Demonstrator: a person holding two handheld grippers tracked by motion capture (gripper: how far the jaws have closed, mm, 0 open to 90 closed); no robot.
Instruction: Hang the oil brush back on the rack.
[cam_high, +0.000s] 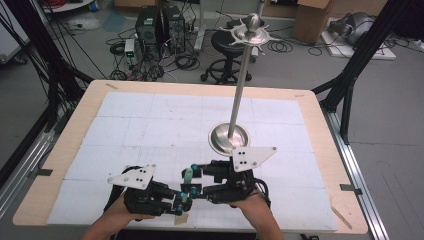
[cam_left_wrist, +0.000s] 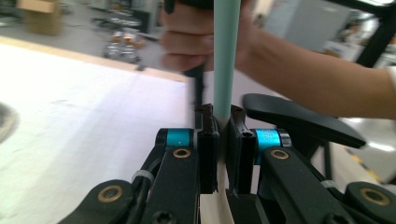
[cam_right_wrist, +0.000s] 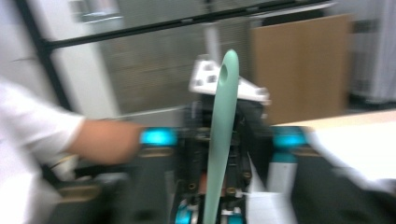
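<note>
Left gripper (cam_high: 184, 201) is at the near edge of the table (cam_high: 60, 150), held by the person's left hand (cam_high: 122, 212), w/ its jaws pointing to the right gripper. In the left gripper view its two black jaws are nearly closed and clamp a thin pale green utensil handle (cam_left_wrist: 226, 56) between them; the handle goes straight up from the jaws. A pale, cream-coloured part shows under the jaws, I cannot tell what it is.

Right gripper (cam_high: 192, 172) is just beside it, held by the right hand (cam_high: 250, 202), jaws pointing left toward the other gripper. In the high view a small green piece shows by its jaws. In the right gripper view the same green handle (cam_right_wrist: 219, 135) rises from the bottom centre, w/ a hole near its rounded tip, but the picture is blurred and I cannot tell if these jaws hold it or how wide they are.

Both grippers carry a grey three-cornered plate on top.

Farther on the white mat (cam_high: 150, 125), just behind the right gripper, is a round metal base (cam_high: 220, 140) w/ a tall metal pole (cam_high: 242, 75) and a branched top piece (cam_high: 252, 34).

Behind the table, on the floor, are a black stool (cam_high: 227, 50), computer boxes (cam_high: 160, 25) and many cables.
</note>
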